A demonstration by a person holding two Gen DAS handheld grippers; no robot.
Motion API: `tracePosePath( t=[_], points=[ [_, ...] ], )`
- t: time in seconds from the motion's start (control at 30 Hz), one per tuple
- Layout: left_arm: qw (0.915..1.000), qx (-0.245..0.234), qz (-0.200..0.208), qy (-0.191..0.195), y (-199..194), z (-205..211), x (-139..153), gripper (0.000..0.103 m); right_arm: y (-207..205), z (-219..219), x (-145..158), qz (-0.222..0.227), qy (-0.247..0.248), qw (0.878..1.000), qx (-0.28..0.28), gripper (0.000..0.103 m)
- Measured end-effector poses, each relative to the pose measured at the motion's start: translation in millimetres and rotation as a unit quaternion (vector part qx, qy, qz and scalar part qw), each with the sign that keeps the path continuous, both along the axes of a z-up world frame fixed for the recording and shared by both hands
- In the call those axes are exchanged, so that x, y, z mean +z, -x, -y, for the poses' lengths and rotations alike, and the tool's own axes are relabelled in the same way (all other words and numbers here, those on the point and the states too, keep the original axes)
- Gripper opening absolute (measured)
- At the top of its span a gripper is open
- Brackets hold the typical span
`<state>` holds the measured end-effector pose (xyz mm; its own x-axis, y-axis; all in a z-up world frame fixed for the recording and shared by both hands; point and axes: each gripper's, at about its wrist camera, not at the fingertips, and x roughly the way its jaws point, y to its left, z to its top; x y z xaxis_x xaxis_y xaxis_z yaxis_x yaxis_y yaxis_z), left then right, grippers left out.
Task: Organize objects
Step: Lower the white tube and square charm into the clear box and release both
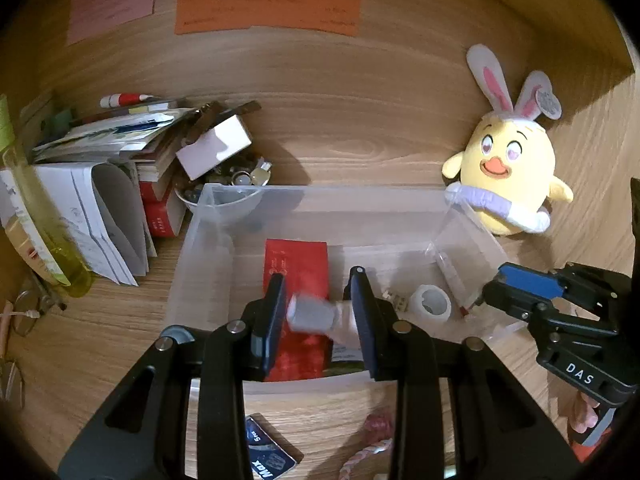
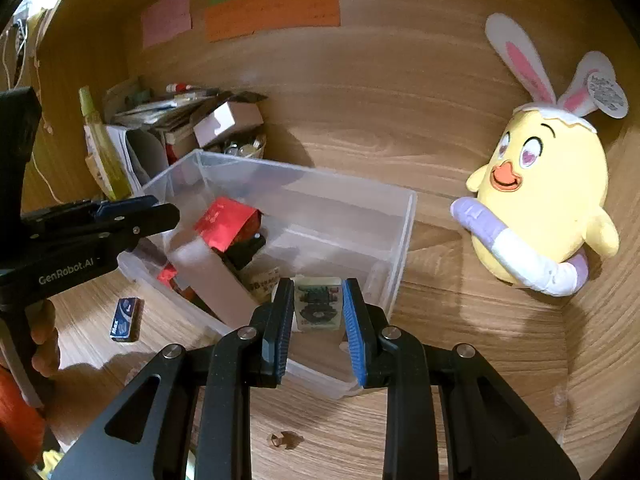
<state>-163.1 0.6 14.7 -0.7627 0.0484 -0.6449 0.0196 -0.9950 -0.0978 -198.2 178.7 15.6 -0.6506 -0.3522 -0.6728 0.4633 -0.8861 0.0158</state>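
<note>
Evidently both load the clear bin (image 1: 320, 194): left gripper (image 1: 320, 312) pinches a grey tube (image 1: 314, 314) above it, right gripper (image 2: 318, 308) pinches a tile (image 2: 318, 303) over its near rim.

Your two grippers are matt black plastic with bright metal pivot pins; the right gripper (image 2: 316, 312) carries ribbed blue pads. The bin (image 1: 320, 194) is frosted, translucent plastic with smooth walls, and inside it the red packet (image 2: 226, 220) shines like glossy foil. At two o'clock from the bin sits a soft, fuzzy cloth chick toy (image 1: 510, 168). The desk (image 1: 360, 128) and back panel show smooth wood grain, with matt paper notes (image 1: 268, 10) at twelve o'clock.
</note>
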Motion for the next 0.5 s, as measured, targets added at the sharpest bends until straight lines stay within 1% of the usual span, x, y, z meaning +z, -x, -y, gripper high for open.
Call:
tracePosePath(
  t=[0.27,0.33,0.4,0.43,0.5],
  points=[
    [0.9999,-0.007,0.005,0.007,-1,-4,-2,0.033,-2,7,-5,0.001,-0.017,1.000,0.006,0.022],
    [0.9999,-0.010,0.004,0.009,-3,-6,-1,0.035,-3,9,-5,-0.001,-0.022,1.000,0.005,0.023],
    [0.9999,-0.012,0.001,0.009,-6,-7,1,0.045,-2,10,-5,0.002,-0.020,1.000,0.007,0.023],
    [0.9999,-0.013,-0.004,0.010,-9,-8,3,0.047,-2,10,-5,0.004,-0.019,1.000,0.007,0.023],
    [0.9998,-0.012,-0.010,0.011,-13,-9,5,0.051,-3,10,-4,0.003,-0.019,1.000,0.006,0.027]
  ],
)
